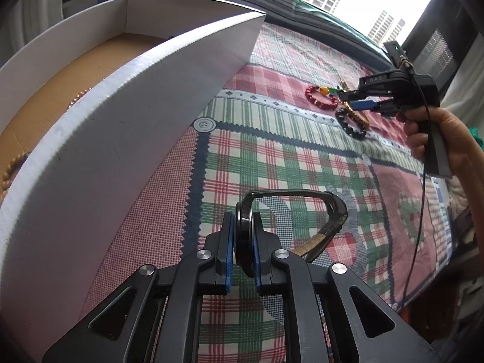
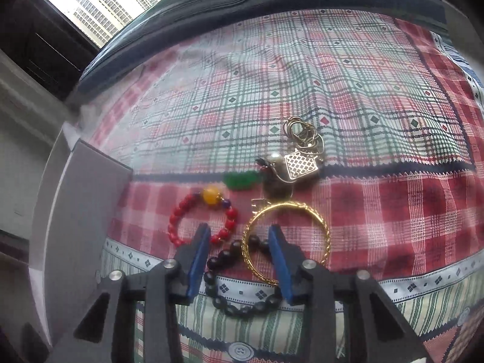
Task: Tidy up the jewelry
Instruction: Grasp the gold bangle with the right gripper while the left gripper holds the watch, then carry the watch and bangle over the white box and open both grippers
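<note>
In the left wrist view, a white cardboard box [image 1: 99, 139] fills the left side, its near wall rising above a brown cardboard floor. A string of tan beads [image 1: 12, 166] lies on that floor by the near wall, and a short run of small coppery beads [image 1: 79, 95] shows further along the same wall. The box rests on a bed covered by a plaid quilt [image 1: 257, 157] in red, green and white.

At the bottom centre, the left gripper [image 1: 243, 236] is clamped on a black wristwatch [image 1: 244, 230]: the blue pads press both flat sides of the round case, which stands on edge between them. The watch strap loops up and to the right, ending clear of the quilt.

Further right in the same view, the right gripper [image 1: 361, 99] is held by a hand [image 1: 438, 139] above a cluster of jewelry.

In the right wrist view, the right gripper [image 2: 239, 236] has its blue pads spread apart, gripping nothing. A red bead bracelet [image 2: 202, 217] with a yellow bead lies just left of the left pad. Between the pads sit part of a black bead bracelet [image 2: 236, 287] and the left arc of a gold bangle [image 2: 287, 236], the two overlapping. Beyond them lie a green stone piece [image 2: 240, 180], a dark round object, a gold lattice pendant [image 2: 302, 163] beside a pearl, and a tangle of thin gold chain [image 2: 302, 133].
</note>
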The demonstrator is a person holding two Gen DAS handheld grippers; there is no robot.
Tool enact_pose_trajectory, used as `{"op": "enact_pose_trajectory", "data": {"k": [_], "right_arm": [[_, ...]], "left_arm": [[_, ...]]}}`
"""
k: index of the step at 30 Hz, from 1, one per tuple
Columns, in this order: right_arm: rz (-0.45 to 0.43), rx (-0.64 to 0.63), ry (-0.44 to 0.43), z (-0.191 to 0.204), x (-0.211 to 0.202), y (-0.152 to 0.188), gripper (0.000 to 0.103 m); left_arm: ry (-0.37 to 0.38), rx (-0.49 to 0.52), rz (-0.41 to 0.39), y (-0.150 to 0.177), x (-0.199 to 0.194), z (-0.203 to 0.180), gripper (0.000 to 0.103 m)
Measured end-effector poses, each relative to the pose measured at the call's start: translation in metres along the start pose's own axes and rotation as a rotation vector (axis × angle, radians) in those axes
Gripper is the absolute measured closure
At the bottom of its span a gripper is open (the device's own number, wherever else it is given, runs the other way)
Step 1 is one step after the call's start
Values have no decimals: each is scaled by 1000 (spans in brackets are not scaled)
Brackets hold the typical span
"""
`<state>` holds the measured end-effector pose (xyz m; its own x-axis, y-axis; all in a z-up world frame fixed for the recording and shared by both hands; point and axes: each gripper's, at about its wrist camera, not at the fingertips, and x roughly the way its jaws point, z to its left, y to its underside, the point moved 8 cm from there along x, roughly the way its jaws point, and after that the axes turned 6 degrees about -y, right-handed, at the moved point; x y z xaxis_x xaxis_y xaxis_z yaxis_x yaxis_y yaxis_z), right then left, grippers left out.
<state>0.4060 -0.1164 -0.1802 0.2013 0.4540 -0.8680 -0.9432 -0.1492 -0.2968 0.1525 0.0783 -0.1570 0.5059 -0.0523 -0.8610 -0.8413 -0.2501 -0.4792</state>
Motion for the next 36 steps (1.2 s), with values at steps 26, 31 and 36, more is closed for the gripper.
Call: {"op": "enact_pose_trajectory", "data": {"k": [26,31,36], "right_arm": [[-199,-668,-233,277,-96,66,97],[-153,-787,-257,350,-54,65,97],[-85,-881,-148,372,5,69,97]], "left_arm": [[-172,-324,-201,-46,-136,181,94],[-224,-332,-102,-65,-89,208,94],[-253,-312,-1,-70,-53,212,93]]}}
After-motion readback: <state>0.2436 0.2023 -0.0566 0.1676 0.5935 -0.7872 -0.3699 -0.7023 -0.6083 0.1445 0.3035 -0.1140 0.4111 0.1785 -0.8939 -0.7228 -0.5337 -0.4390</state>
